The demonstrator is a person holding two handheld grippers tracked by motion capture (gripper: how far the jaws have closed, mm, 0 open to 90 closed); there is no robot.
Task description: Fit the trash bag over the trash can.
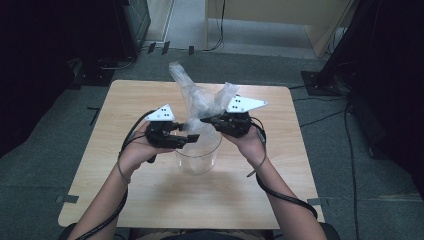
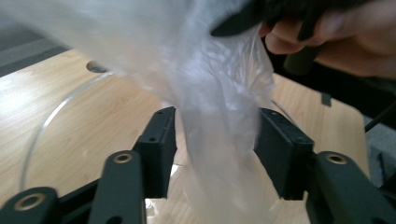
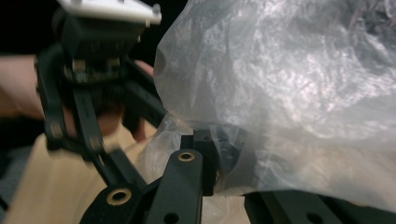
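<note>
Mid-frame in the high view, the wooden counter carries just one thing: a clear glass bowl/jar sitting dead center, right under both hands. Makes sense, bc the clear plastic bag is bunched up directly above its mouth, prob getting lined into it or pulled out, can't tell which tbh.

Right gripper, center-right of the high view, is pinched tight on a fold of the bag film, so that side looks like the anchor keeping the plastic up off the rim.

Left gripper, just left of center, has its jaws about halfway apart w/ the bag hanging loose between them. Pads aren't pressing the film afaict, so it's not gripping, more like lined up to grab lower down.

Bag's top tail sticks up toward upper center, nothing holding it.
</note>
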